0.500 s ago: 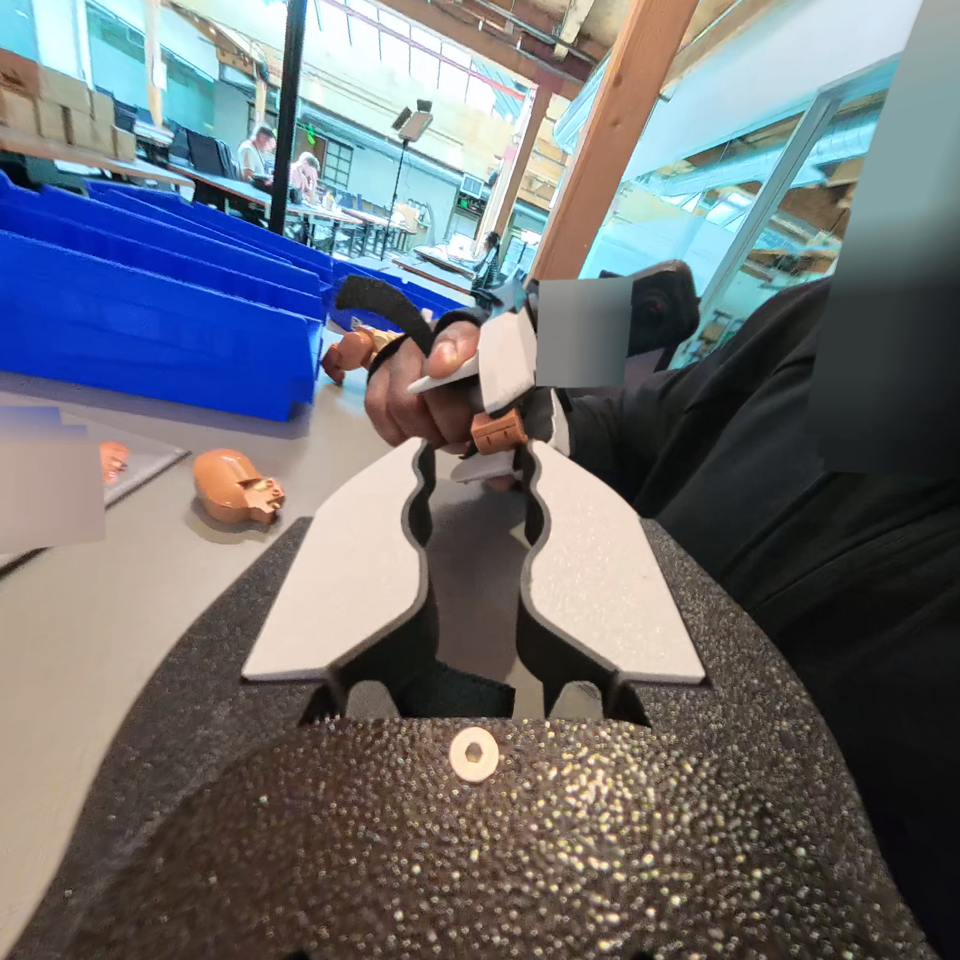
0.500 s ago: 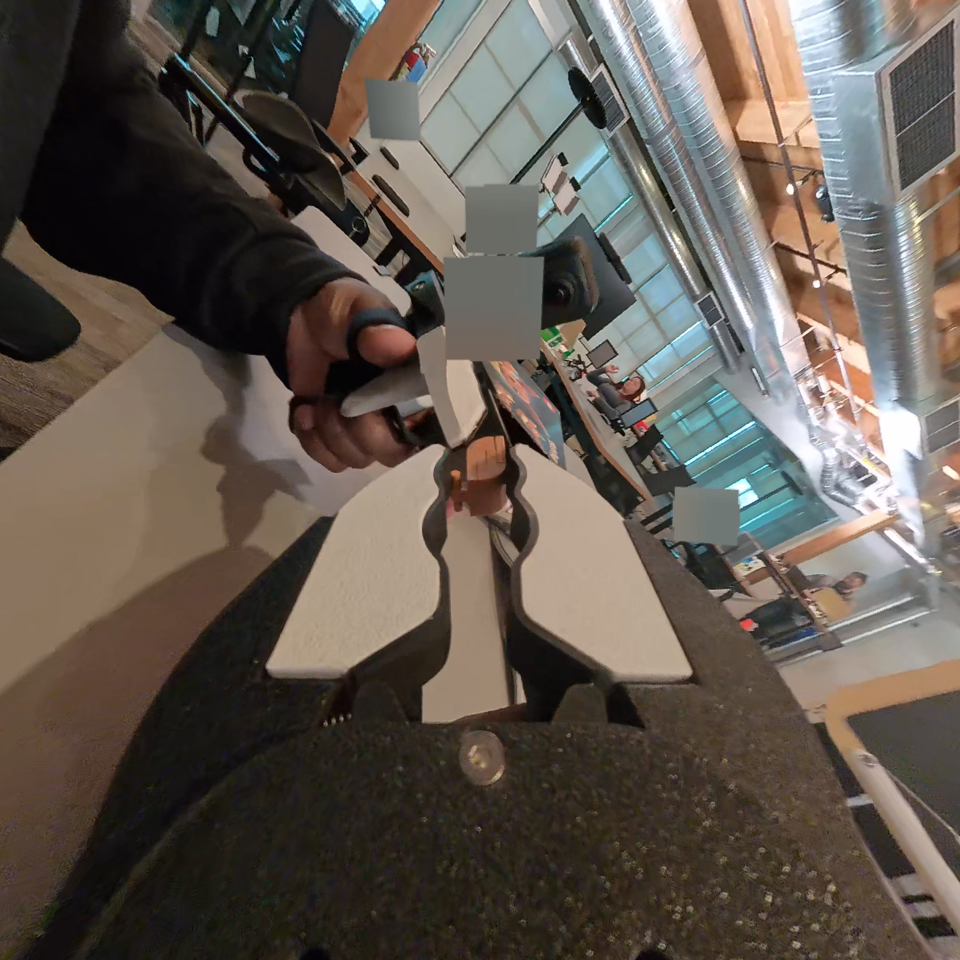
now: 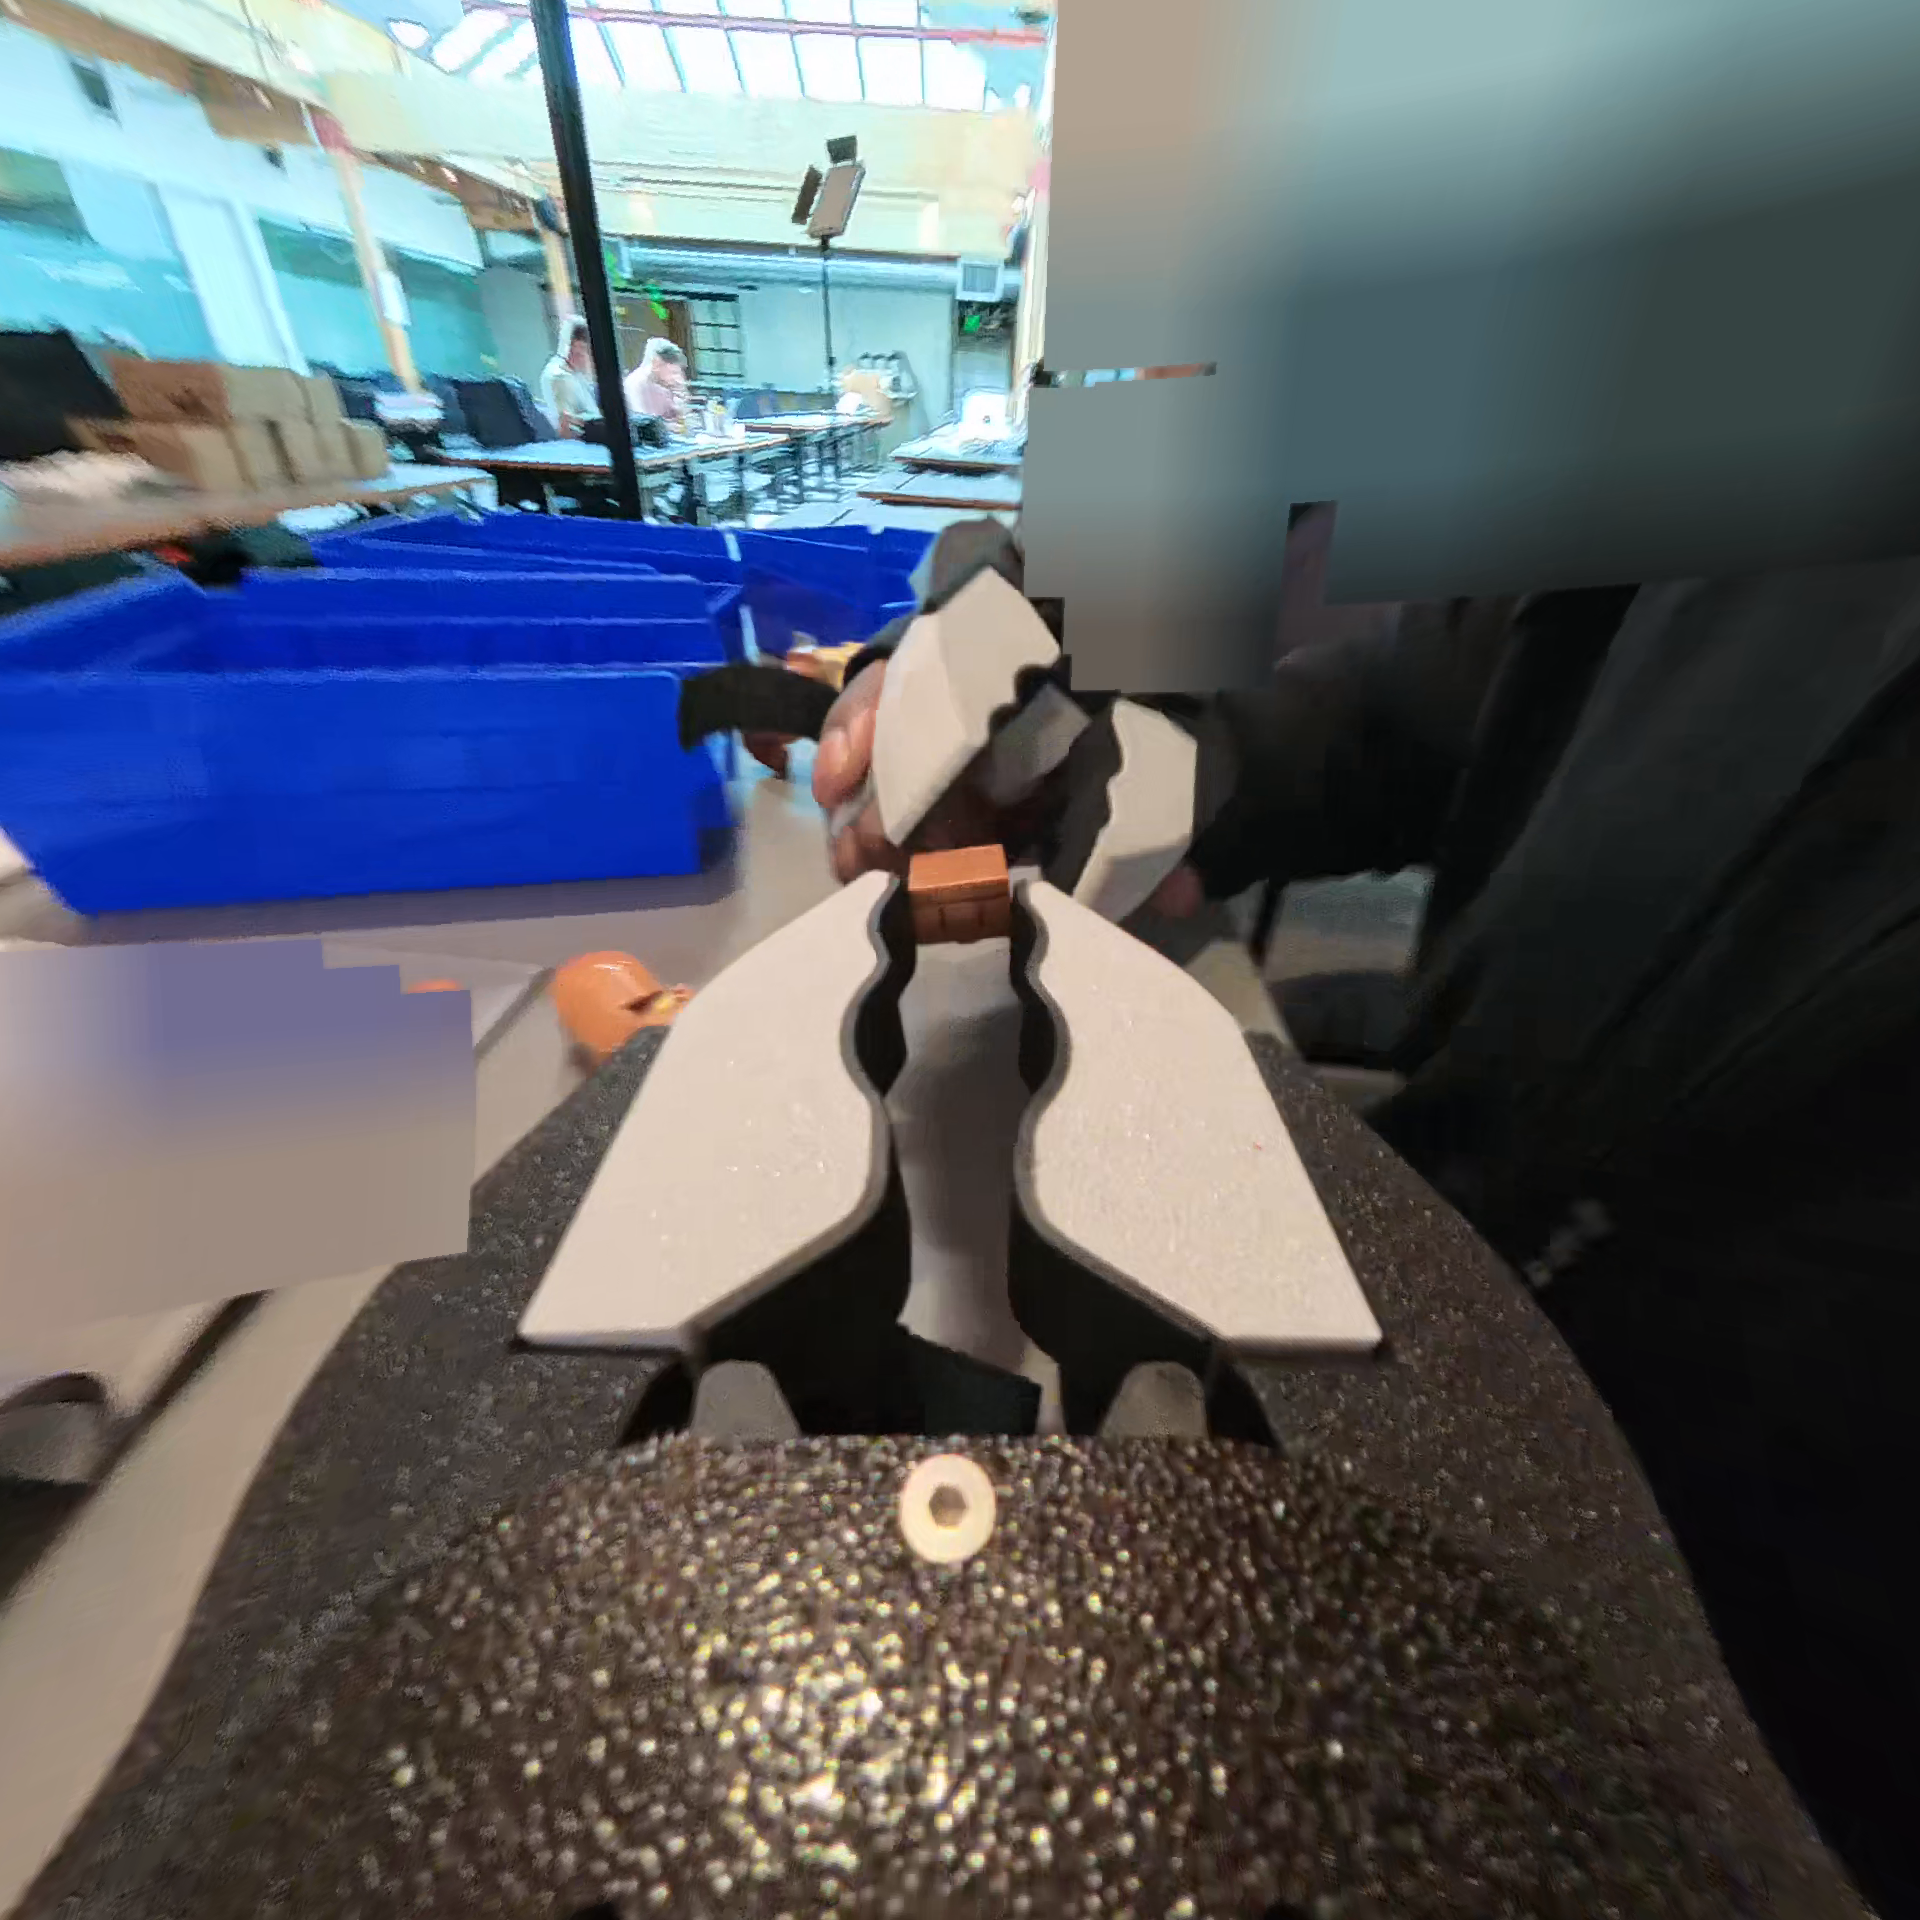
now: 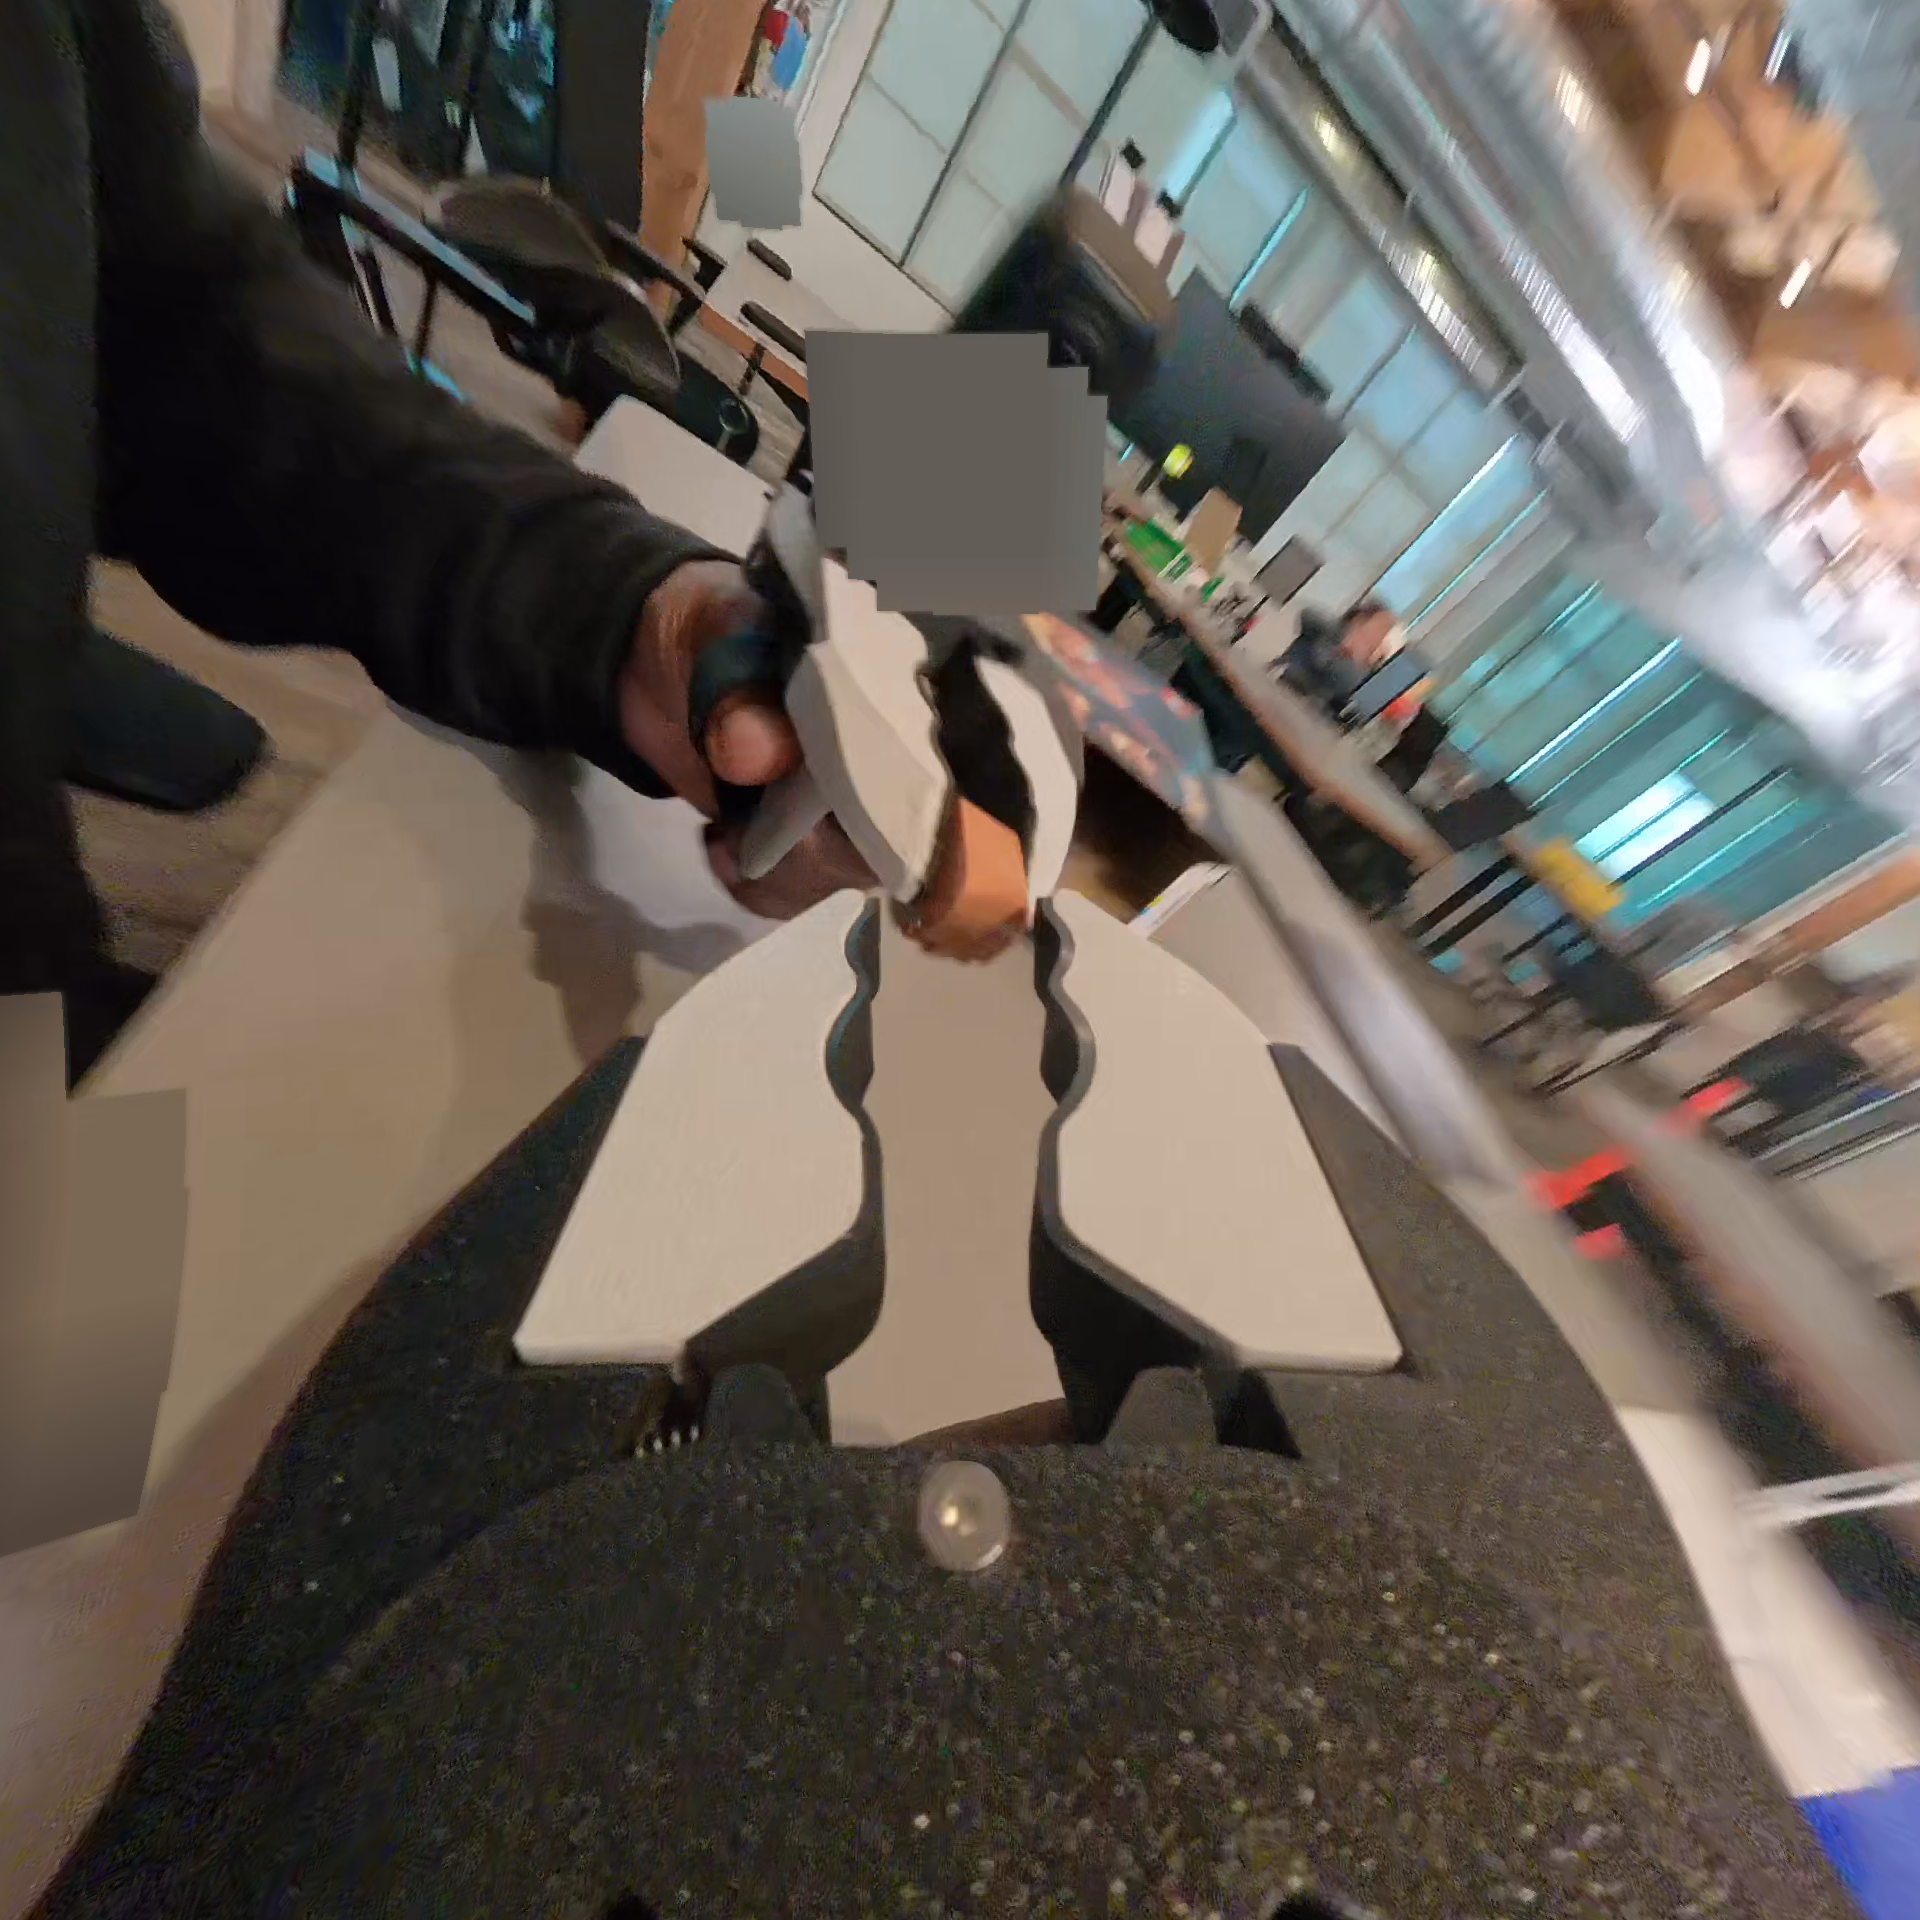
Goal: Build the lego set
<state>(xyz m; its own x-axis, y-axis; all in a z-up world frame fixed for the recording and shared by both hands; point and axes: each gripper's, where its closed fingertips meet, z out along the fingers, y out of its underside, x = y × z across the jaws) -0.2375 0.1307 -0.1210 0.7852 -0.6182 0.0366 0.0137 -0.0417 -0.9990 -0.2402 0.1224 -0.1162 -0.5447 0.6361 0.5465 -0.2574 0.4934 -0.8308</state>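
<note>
The left tongs [image 3: 958, 902] pinch a small brown brick [image 3: 958, 906] at their tips, above the counter [image 3: 156, 1558]. The right tongs [image 4: 956, 914] seem to grip a tan piece [image 4: 971, 904], though blur hides the contact. I judge the joining step is in hand; next, line up and press together.

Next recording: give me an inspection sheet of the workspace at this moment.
Surface: pale grey table.
Job's things: brown Lego brick between the meeting claw tips; rounded orange Lego piece lying on the table.
Clutter: blue bins along the far side.
Grippers: left claw appears shut on the brown Lego brick; right claw faces it tip to tip, grip unclear.
Cables: nothing seen.
Surroundings: open workshop, people seated at distant tables, black pole.
</note>
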